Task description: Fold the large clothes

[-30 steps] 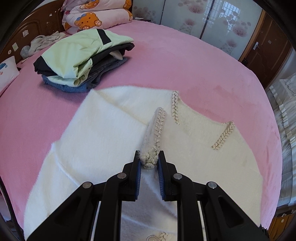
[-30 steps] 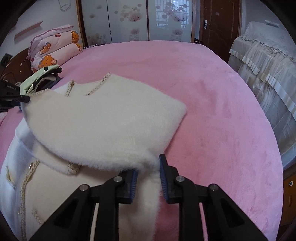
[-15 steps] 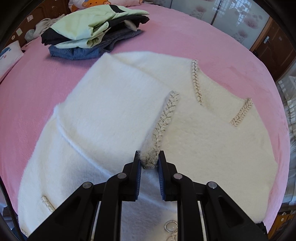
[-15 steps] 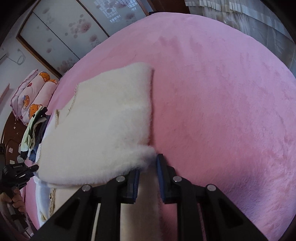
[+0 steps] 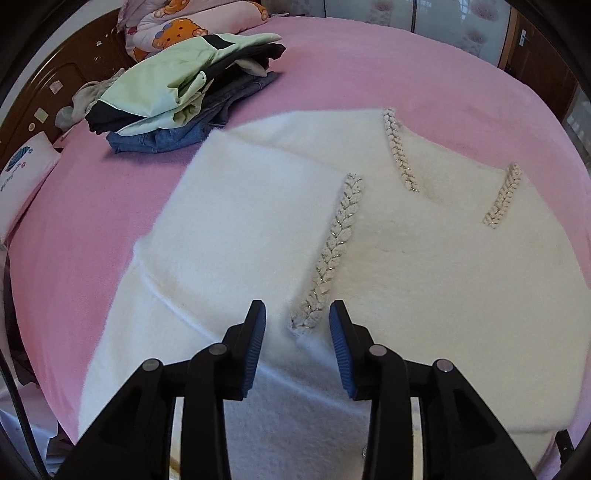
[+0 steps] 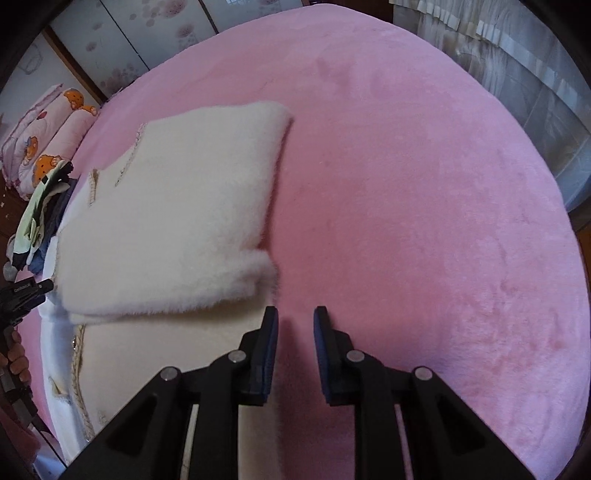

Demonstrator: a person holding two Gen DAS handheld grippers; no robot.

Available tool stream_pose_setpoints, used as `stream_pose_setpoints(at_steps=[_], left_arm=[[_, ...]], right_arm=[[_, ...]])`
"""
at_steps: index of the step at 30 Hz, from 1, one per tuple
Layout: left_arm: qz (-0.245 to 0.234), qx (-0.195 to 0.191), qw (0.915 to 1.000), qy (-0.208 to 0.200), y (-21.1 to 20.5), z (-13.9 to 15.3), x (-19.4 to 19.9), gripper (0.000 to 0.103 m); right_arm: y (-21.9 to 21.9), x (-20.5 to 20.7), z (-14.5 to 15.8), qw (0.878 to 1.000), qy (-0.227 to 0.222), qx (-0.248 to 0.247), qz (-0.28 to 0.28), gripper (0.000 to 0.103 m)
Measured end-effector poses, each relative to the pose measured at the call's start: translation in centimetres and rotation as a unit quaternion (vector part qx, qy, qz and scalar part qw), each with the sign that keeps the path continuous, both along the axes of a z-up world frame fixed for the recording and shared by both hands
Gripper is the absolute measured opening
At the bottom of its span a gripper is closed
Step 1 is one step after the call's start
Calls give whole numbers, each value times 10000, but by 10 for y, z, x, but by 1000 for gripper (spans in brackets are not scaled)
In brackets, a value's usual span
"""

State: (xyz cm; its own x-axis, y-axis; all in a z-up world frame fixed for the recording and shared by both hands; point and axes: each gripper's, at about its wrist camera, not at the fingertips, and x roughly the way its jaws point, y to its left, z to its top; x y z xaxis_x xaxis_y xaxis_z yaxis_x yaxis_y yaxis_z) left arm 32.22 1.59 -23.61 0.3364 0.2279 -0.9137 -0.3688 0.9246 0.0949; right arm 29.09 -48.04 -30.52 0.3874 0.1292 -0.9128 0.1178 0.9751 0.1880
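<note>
A white fluffy cardigan (image 5: 424, 266) with braided beaded trim (image 5: 336, 240) lies on the pink bed (image 5: 369, 81), its upper half folded down over the lower part. My left gripper (image 5: 297, 321) is open, with the end of the trim lying loose between its fingers. In the right wrist view the same cardigan (image 6: 177, 206) lies folded at the left. My right gripper (image 6: 295, 328) is open and empty, just off the folded layer's corner, over the pink cover. The left gripper (image 6: 22, 295) shows at that view's left edge.
A pile of folded clothes (image 5: 177, 92), pale green on top and denim beneath, sits at the far left of the bed. Bear-print quilts (image 5: 192, 22) lie by the wooden headboard (image 5: 55, 85). A white pillow (image 5: 22, 173) lies at the left edge. Another bed (image 6: 517, 55) stands to the right.
Both grippers have opened and let go of the cardigan. The folded upper half, carried over before, now lies flat on the lower part. Both grippers have drawn back slightly.
</note>
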Motion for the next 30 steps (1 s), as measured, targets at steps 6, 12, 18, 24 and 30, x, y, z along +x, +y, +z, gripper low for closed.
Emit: stream_pose_setpoints(at_steps=[6,12,18,24,30], left_arm=[[-563,-669,9961,-129,-24,29,-9,35],[-1370,-1391,9807,-60,-80,28,-8,35],[-2062,-1885,9600,191,-139,4,0,11],[-2258,-1887,9533,683,-169,-27,3,6],[-2062,-1180,9690,672,-149,-37,9,5]], right_arm=[[4,-5,30,9995,-255,180,-103,18],[36,11,34,9977,-395,528,138,7],[69,28,13,9875,-269,1483,456,0],[78,32,-21,9835,-30,1805,139,0],[60,40,-22,9924,-154,1219,1,0]])
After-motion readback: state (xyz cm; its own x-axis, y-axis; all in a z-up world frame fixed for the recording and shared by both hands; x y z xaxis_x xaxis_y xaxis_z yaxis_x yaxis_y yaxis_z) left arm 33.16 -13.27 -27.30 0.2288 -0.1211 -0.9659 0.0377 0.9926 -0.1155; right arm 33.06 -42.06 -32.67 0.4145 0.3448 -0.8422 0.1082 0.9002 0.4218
